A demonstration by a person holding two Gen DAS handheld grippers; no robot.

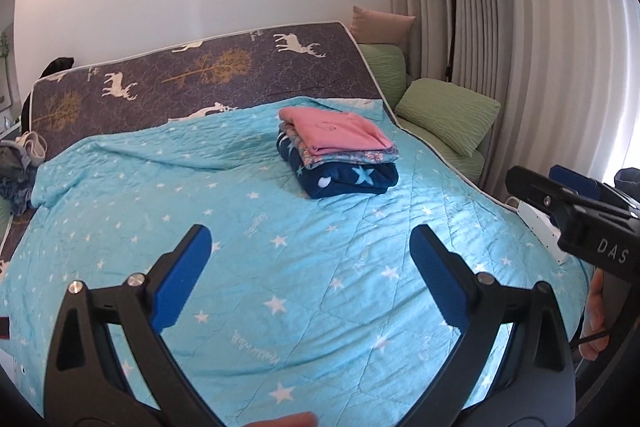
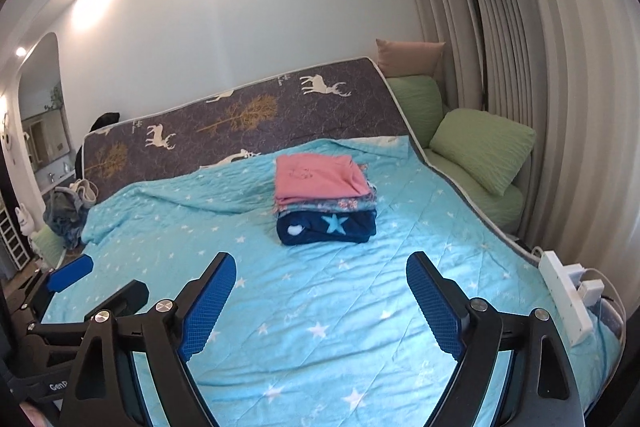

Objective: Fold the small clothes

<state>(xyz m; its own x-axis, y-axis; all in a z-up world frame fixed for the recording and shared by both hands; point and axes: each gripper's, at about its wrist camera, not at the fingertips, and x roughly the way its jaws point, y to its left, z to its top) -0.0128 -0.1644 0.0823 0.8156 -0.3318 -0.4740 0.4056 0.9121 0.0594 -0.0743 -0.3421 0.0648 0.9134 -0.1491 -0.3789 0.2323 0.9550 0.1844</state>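
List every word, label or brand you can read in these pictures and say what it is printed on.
"DAS": white letters on the black body of the right hand-held gripper, seen from the left wrist camera.
"GenD", cut off at the edge: on the left hand-held gripper.
White script on the blue blanket: too blurred to read.
Small white print on the deer-patterned mattress: too small to read.
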